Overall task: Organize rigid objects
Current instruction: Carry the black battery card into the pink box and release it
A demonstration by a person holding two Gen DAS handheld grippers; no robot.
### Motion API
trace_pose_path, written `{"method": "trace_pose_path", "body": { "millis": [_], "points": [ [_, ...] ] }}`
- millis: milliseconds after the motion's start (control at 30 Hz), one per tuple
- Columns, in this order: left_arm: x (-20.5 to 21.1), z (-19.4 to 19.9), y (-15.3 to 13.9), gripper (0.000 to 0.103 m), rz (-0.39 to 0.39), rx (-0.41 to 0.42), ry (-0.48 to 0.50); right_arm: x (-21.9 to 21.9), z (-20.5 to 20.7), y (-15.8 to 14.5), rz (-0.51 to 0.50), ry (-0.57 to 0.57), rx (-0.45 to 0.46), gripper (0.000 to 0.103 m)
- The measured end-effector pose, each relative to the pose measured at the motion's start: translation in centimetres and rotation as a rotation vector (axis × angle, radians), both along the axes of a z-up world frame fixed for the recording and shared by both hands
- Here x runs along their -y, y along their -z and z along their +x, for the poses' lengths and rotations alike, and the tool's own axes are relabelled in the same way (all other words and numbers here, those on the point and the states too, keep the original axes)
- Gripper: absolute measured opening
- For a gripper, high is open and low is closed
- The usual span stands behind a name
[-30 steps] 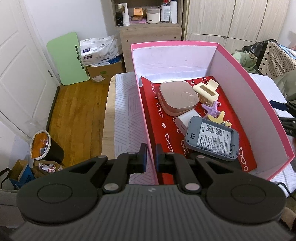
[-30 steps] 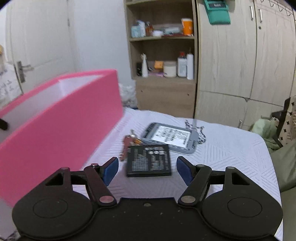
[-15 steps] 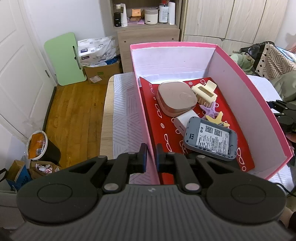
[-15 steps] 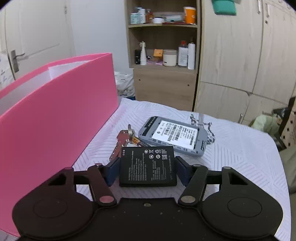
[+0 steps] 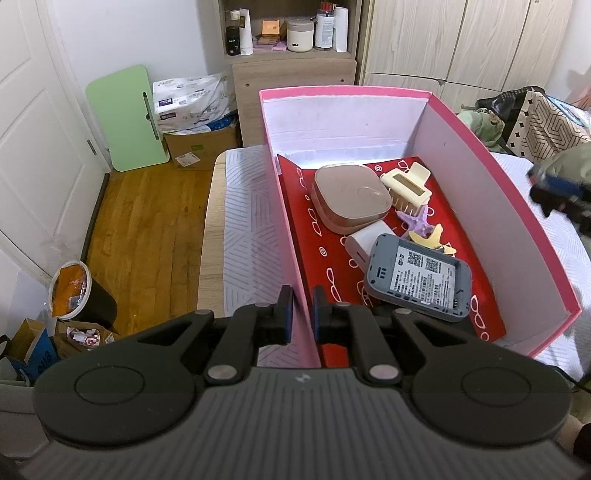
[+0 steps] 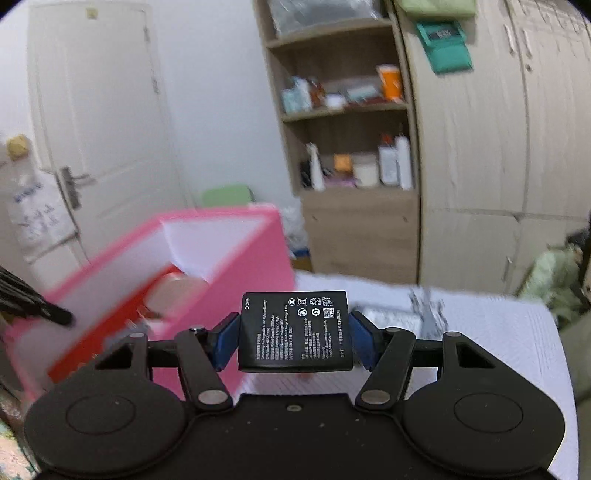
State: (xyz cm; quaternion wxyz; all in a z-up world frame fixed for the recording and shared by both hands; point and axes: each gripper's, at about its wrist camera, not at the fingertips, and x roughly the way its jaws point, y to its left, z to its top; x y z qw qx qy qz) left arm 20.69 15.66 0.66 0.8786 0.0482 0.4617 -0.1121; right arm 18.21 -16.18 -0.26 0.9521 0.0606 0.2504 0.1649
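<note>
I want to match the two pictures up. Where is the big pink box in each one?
Left wrist view: the pink box fills the middle and right, and the left tongs pinch its near wall.
Right wrist view: the pink box is at lower left, blurred, left of the black battery that the right tongs hold.
Shared landmark: the wooden shelf behind the box.

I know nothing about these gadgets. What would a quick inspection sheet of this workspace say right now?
Surface: table under a white patterned cloth.
Job's things: pink box holding a beige case, hair claw, grey device; black battery.
Clutter: nothing seen.
Tongs: left tongs pinch the box's wall; right tongs grip the battery.
Cables: nothing seen.
Surroundings: shelf, door, wardrobe.
</note>
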Motion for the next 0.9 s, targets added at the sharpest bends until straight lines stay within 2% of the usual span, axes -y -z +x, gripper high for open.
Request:
{"method": "trace_pose_path", "body": {
  "millis": [133,233,267,400,500,667,900],
  "points": [
    [0.0,0.0,0.0,0.008,0.0,0.0,0.001,-2.1,0.2,-3.1,-0.015,-0.127,0.059,0.068],
    [0.0,0.0,0.0,0.008,-0.001,0.001,-0.001,-4.5,1.4,-5.2,-0.041,-0.235,0.065,0.068],
    [0.0,0.0,0.0,0.008,-0.002,0.001,-0.002,-5.4,2.2,-5.7,-0.036,-0.262,0.036,0.068],
    [-0.2,0.0,0.0,0.008,-0.013,-0.001,-0.003,-8.6,7.5,-5.6,0.061,-0.242,-0.253,0.068],
    [-0.3,0.1,0.0,0.009,-0.023,-0.004,-0.006,-11.1,10.3,-4.7,0.078,-0.28,-0.326,0.068],
    [-0.3,0.1,0.0,0.009,-0.021,-0.003,-0.003,-14.9,14.0,-2.5,0.0,-0.276,-0.435,0.068],
    [-0.7,0.2,0.0,0.01,-0.049,-0.009,-0.012,-17.0,16.0,-0.5,-0.091,-0.229,-0.497,0.068]
  ]
}}
